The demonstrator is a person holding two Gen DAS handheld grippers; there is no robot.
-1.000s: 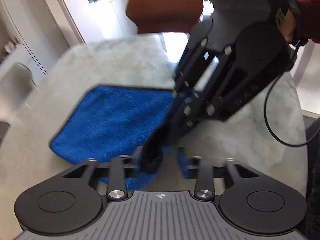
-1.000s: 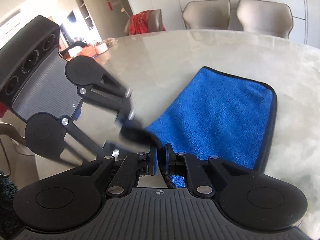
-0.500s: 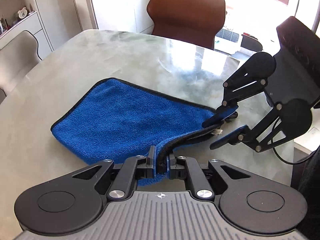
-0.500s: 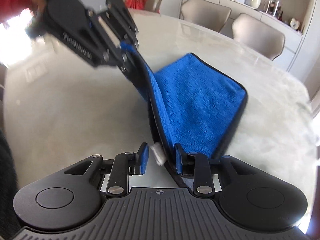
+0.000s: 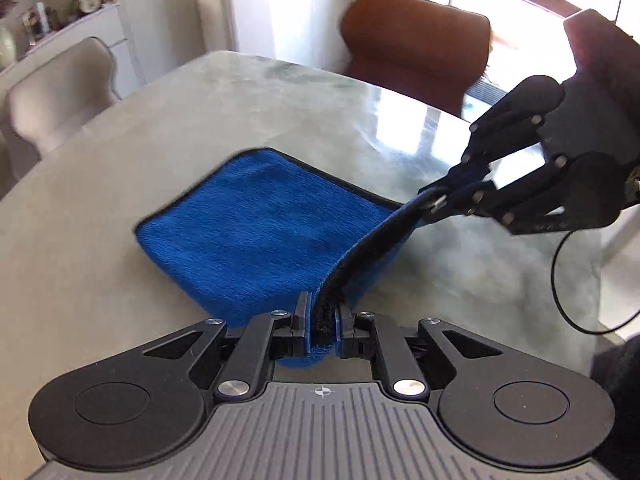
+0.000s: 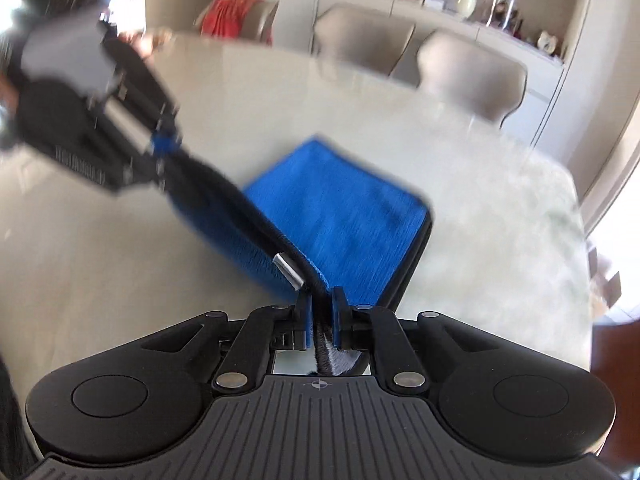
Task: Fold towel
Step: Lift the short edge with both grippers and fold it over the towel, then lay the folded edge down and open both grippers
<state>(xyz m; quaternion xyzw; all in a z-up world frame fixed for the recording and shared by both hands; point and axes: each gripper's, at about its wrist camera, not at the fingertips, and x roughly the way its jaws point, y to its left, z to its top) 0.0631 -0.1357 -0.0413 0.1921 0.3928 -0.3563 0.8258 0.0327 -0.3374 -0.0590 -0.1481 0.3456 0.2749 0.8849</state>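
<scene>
A blue towel [image 5: 256, 236] with a black hem lies on the marble table [image 5: 200, 120]; it also shows in the right wrist view [image 6: 348, 220]. My left gripper [image 5: 323, 320] is shut on one near corner of the towel. My right gripper [image 6: 322, 316] is shut on the other near corner, beside a small white label [image 6: 288, 270]. Both corners are lifted, and the hem edge is stretched between the two grippers above the table. The far half of the towel lies flat. The right gripper shows in the left wrist view [image 5: 444, 200], and the left gripper shows in the right wrist view [image 6: 160, 152].
A brown chair [image 5: 416, 52] stands at the far side of the table and a beige chair [image 5: 56, 92] at the left. Two beige chairs [image 6: 472, 72] and a shelf wall lie beyond the table. A black cable [image 5: 560, 280] hangs by the right gripper.
Both grippers have closed on the towel's near corners, moved apart and risen. The near edge has come up off the table and now spans between them.
</scene>
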